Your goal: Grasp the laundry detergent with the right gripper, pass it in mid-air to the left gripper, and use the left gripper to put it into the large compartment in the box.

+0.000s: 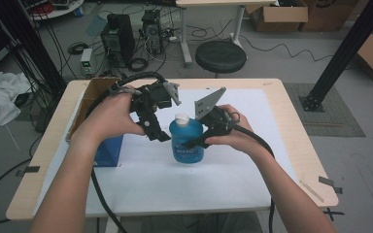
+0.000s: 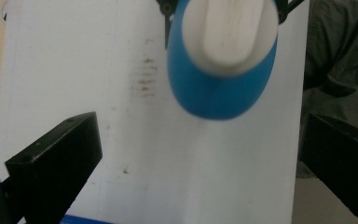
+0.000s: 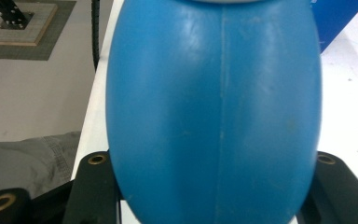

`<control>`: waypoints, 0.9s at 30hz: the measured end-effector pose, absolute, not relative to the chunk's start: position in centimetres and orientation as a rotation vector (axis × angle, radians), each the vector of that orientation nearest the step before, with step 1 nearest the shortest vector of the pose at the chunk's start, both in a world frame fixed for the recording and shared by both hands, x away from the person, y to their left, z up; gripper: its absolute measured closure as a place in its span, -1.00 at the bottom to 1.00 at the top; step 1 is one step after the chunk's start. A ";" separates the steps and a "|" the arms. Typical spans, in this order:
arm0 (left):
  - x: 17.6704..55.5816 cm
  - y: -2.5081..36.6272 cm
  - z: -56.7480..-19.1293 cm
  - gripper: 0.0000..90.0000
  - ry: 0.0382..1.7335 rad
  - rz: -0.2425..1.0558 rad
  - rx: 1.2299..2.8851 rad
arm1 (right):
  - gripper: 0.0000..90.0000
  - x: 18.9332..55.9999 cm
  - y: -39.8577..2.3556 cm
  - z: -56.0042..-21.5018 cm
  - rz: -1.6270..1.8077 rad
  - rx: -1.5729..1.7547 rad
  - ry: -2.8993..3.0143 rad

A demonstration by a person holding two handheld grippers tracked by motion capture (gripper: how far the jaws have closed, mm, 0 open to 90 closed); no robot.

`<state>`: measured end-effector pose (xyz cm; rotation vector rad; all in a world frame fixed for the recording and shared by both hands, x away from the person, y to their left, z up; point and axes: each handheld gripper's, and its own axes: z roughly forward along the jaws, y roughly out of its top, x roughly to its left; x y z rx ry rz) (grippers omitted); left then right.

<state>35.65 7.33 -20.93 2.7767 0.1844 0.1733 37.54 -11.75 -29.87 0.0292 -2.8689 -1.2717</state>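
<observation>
A blue bottle (image 1: 186, 141) with a white cap (image 1: 182, 118) stands upright near the middle of the white mat (image 1: 252, 160). My right gripper (image 1: 190, 141) comes in from the right and is shut on the bottle's lower body; in the right gripper view the blue bottle (image 3: 214, 107) sits between the two black jaws of that gripper (image 3: 213, 189). My left gripper (image 1: 158, 132) hovers just left of the bottle, open and holding nothing. In the left gripper view, that gripper (image 2: 200, 129) looks down on the cap (image 2: 230, 32) and the bottle (image 2: 219, 93) beyond its wide-spread jaws.
An open cardboard box (image 1: 97, 92) stands at the mat's left edge, with a blue box (image 1: 109, 151) in front of it. A black stool (image 1: 221, 56) sits beyond the table's far edge. A black frame post (image 1: 342, 53) rises at the right.
</observation>
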 end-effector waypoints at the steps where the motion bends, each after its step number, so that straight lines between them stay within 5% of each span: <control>1: 35.6 7.1 -20.8 -1.00 0.177 0.175 2.775 | 0.00 37.5 -11.7 -29.9 -1.272 0.029 -2.869; 27: 35.7 3.1 -22.2 -0.99 0.062 0.190 2.844 | 0.00 37.3 -11.2 -29.6 -1.264 0.078 -2.841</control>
